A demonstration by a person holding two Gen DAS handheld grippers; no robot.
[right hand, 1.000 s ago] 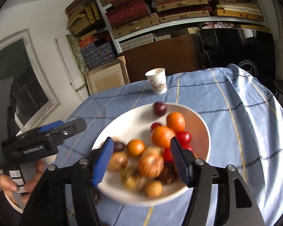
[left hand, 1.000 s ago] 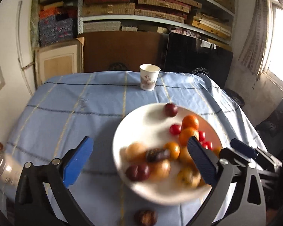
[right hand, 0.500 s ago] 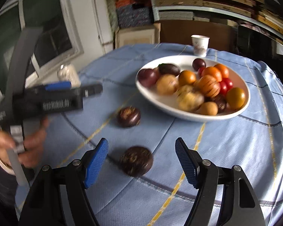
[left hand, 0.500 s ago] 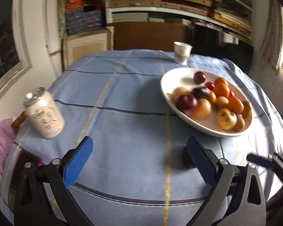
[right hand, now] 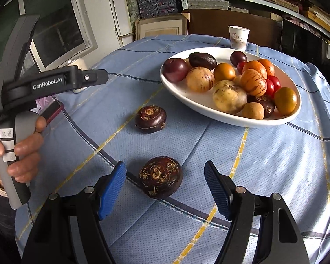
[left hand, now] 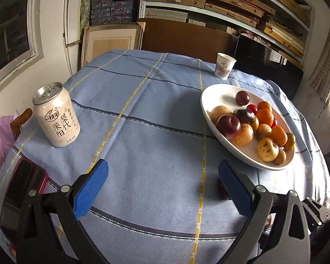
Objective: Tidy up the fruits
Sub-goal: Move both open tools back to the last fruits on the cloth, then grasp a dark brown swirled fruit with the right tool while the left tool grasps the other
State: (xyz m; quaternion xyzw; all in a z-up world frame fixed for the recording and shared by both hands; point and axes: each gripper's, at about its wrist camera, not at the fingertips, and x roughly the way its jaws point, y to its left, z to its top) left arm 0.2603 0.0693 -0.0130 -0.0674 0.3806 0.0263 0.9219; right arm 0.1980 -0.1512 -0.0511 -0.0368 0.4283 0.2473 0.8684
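Right wrist view: we count two dark water chestnuts on the blue tablecloth (right hand: 275,154), one (right hand: 161,177) between our right gripper (right hand: 165,187)'s spread jaws, untouched, the other (right hand: 151,119) at 12 o'clock from it. One white plate (right hand: 209,110) of mixed fruit lies at 2 o'clock. Our left gripper (left hand: 162,187) gapes over bare cloth; one can (left hand: 56,114) stands at 10 o'clock, one paper cup (left hand: 224,68) at 1 o'clock.

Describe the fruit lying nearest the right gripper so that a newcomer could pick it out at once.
Start at the white oval plate of mixed fruit on the blue cloth. Two dark brown, flattened bulbs lie off it on the cloth. The nearer water chestnut sits between the open jaws of the right gripper, untouched; its twin lies closer to the plate.
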